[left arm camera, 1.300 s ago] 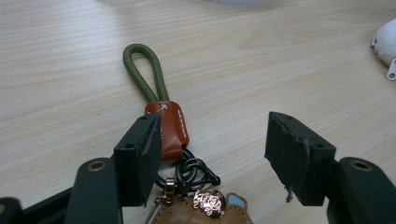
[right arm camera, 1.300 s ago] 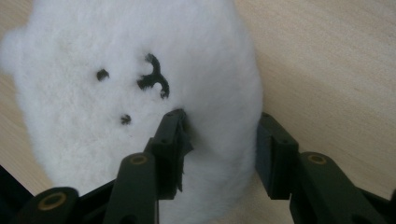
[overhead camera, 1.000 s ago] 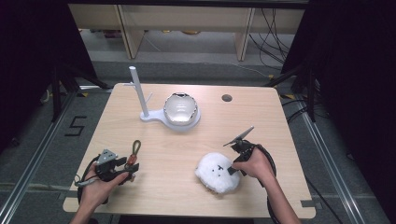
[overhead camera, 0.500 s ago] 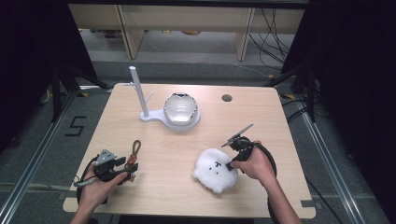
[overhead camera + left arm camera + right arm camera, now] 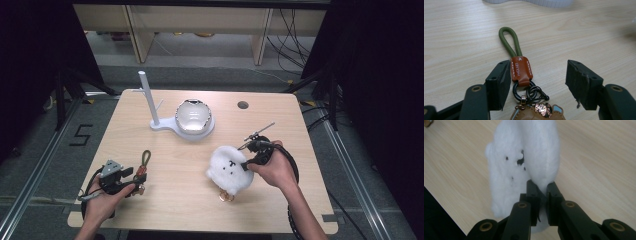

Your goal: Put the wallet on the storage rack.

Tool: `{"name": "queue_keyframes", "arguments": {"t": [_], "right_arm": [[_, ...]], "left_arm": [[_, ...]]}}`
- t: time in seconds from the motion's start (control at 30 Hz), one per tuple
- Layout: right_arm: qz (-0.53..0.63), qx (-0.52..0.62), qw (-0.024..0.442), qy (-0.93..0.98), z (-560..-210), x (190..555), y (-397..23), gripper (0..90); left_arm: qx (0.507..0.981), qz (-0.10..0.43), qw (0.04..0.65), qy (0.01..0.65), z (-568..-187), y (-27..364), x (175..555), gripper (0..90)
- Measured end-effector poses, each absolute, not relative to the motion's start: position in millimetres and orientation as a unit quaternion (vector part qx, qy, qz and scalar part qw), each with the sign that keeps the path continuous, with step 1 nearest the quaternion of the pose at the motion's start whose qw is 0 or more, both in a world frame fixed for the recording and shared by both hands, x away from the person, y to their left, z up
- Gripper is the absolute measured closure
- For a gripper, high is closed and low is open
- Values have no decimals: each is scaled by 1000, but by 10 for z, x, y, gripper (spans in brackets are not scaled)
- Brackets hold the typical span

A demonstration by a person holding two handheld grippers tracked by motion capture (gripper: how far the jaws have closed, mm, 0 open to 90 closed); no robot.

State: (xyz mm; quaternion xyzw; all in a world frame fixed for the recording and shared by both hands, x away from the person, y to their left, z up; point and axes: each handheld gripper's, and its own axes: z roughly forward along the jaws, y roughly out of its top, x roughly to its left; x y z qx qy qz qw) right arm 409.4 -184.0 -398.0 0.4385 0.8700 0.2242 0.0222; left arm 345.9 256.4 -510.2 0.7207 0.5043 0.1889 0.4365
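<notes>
Keyring w/ olive-green cord loop and brown leather tab [image 5: 521, 67] lies flat on the light wooden table [image 5: 180, 200] near its front-left corner, long axis running front to back, loop end pointing away from the person; left gripper [image 5: 541, 82] has jaws spread wide either side of the tab, not clamping it. Right gripper [image 5: 541, 192] is pinched tight on the edge of a white fluffy plush toy w/ small black face marks [image 5: 229, 167] at front-right of centre.

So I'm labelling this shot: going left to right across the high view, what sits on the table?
Left gripper → keychain → white stand → silver domed case → white plush toy → right gripper.
</notes>
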Motion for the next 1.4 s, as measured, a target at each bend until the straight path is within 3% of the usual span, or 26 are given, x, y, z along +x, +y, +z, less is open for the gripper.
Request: {"name": "queue_keyframes", "arguments": {"t": [0.6, 1.4], "right_arm": [[260, 417, 69, 868, -3587, 4280, -1747, 842], [275, 385, 95, 876, -3341, 4520, -1538, 842]], "left_arm": [[710, 199, 440, 512, -5090, 2592, 3454, 362], [696, 211, 443, 525, -5100, 2655, 3359, 362]]}}
